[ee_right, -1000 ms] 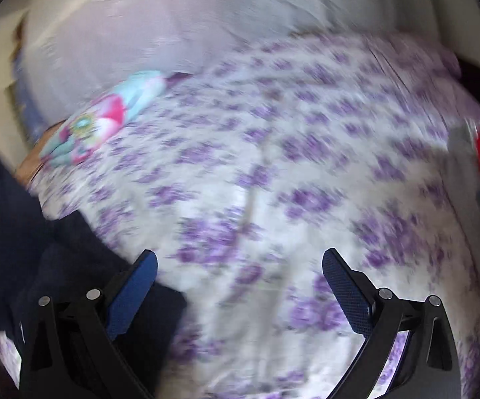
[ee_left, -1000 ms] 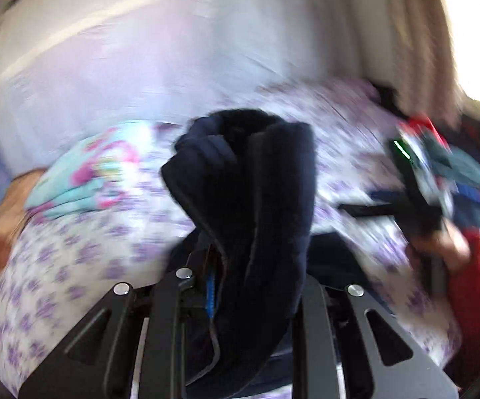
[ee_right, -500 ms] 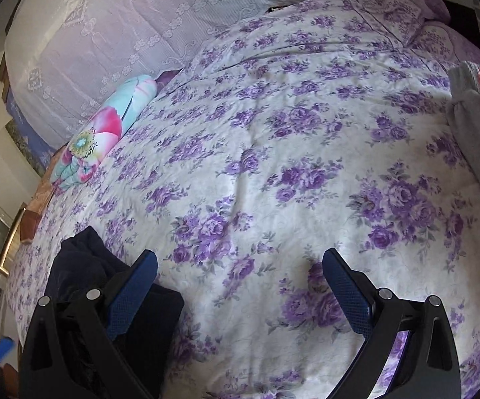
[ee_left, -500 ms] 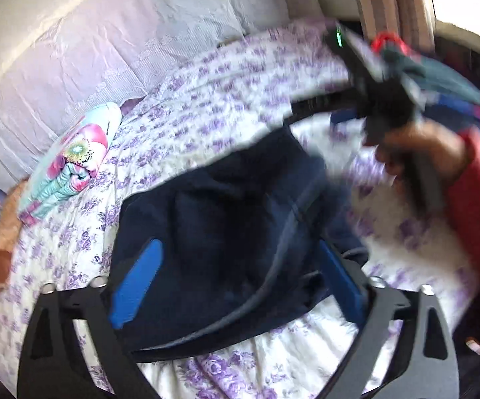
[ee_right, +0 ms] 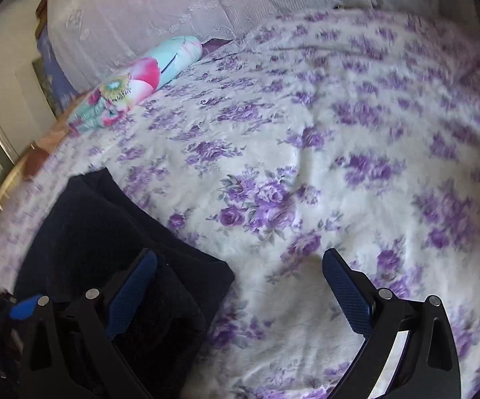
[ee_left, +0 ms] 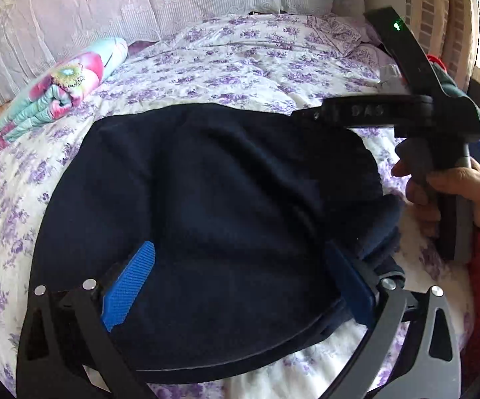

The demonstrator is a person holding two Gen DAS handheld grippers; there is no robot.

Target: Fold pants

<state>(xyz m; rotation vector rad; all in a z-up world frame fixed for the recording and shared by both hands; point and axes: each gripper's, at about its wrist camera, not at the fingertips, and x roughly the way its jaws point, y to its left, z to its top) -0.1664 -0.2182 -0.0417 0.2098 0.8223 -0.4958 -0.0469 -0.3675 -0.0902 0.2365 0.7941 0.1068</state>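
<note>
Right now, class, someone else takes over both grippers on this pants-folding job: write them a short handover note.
Left gripper: fingers have just been opening, now wide apart over the navy pants, pressing nothing.
Right gripper: open, empty, over the floral bedspread beside the pants.
Pants: folded bundle lying on the bed.
Done: pants let go.
Left: check the edges; one layer seems to stick out at the right side. Fold again if needed.

Domestic bedroom. A bed with purple-flowered bedspread (ee_right: 273,153), lace-covered pillows (ee_left: 140,3) at the far end, curtain (ee_left: 439,16) at far right.
</note>
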